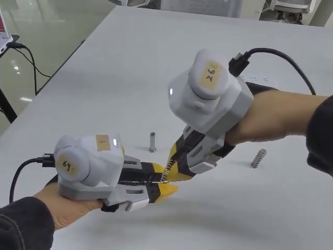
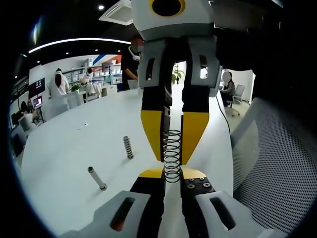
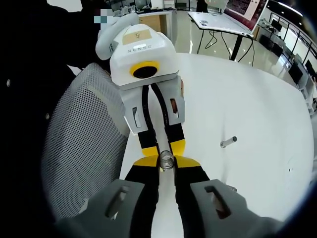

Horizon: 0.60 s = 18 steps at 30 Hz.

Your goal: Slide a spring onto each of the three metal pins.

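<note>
A small coil spring [image 1: 166, 173] hangs between the two grippers above the white table [image 1: 156, 78]. My right gripper [image 1: 172, 167] comes down from the upper right and is shut on this spring [image 3: 167, 160]. My left gripper [image 1: 162, 180] reaches in from the lower left. Its jaws are closed at the spring's near end [image 2: 172, 176], apparently on a thin metal pin that the coils mostly hide. Seen from the left gripper, the right gripper [image 2: 172, 151] pinches the spring [image 2: 172, 146] between yellow fingers. Another pin [image 1: 152, 141] stands upright just behind the grippers. A loose spring [image 1: 258, 158] lies to the right.
The standing pin [image 2: 96, 178] and loose spring [image 2: 128, 147] are on open tabletop. A grey mesh chair [image 3: 79, 148] sits off the table's near edge. Black cables [image 1: 276, 54] trail from both grippers. People and desks are far behind.
</note>
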Available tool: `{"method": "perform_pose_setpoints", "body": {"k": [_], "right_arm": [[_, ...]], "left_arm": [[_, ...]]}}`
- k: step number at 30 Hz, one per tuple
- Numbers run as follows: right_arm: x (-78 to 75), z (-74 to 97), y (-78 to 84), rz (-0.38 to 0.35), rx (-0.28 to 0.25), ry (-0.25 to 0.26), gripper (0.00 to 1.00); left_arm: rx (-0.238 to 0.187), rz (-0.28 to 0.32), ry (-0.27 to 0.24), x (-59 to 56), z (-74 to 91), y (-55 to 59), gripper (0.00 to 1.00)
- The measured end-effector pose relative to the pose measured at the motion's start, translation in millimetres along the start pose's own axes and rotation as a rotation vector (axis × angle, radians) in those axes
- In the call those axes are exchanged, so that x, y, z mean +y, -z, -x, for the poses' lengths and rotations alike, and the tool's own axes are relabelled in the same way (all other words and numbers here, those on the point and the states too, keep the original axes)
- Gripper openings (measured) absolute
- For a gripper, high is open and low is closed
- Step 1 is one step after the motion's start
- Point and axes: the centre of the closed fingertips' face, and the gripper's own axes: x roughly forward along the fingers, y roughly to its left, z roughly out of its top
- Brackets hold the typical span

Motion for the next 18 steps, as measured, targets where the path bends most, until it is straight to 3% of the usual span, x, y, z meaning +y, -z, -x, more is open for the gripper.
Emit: {"method": "perform_pose_setpoints", "body": {"k": [18], "right_arm": [[-0.9, -4.5, -1.7, 0.023, 0.023, -0.003, 0.12]], "left_arm": [[0.003, 0.012, -0.011, 3.4, 0.2, 3.6, 0.08]]}}
